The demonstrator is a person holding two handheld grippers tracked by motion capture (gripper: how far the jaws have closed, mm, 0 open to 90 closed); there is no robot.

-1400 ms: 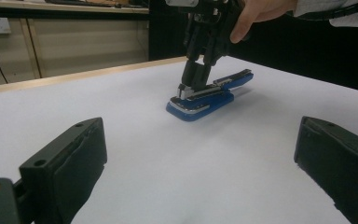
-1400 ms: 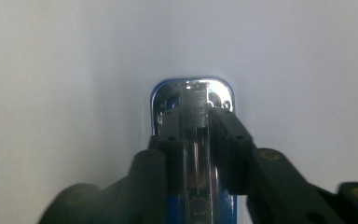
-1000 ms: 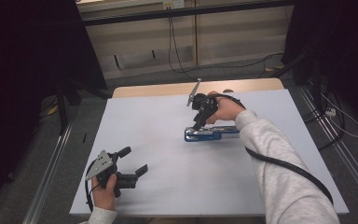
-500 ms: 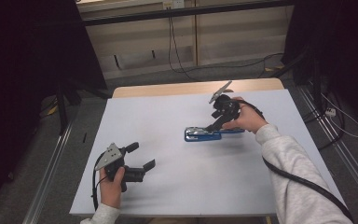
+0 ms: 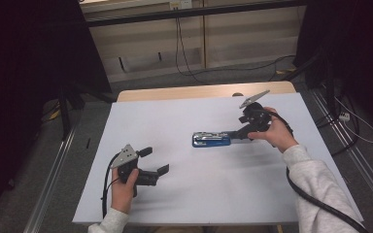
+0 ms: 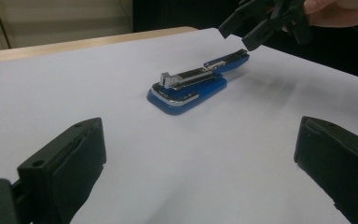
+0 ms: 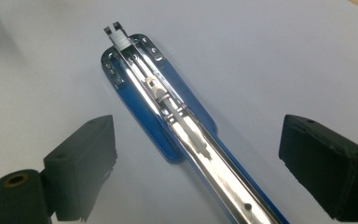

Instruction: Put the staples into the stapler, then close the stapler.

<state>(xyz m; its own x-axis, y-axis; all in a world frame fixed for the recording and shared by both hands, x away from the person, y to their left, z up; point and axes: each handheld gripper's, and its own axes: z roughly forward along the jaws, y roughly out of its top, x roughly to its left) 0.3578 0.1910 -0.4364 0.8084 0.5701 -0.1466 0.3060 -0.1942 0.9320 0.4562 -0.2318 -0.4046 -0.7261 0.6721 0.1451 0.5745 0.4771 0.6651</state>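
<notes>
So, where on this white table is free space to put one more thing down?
The far left of the table, between the stapler and the left edge, is bare. So is the near middle, between the left gripper and the person's right sleeve. It is crowded around the stapler's right end, where the right gripper hovers.

Dim room, bright white table (image 5: 184, 194).
Around the table, darkness swallows the sides; glare streaks the stapler (image 7: 186, 121) metal, soft shadows fall beside it, and the near jaws blur.
</notes>
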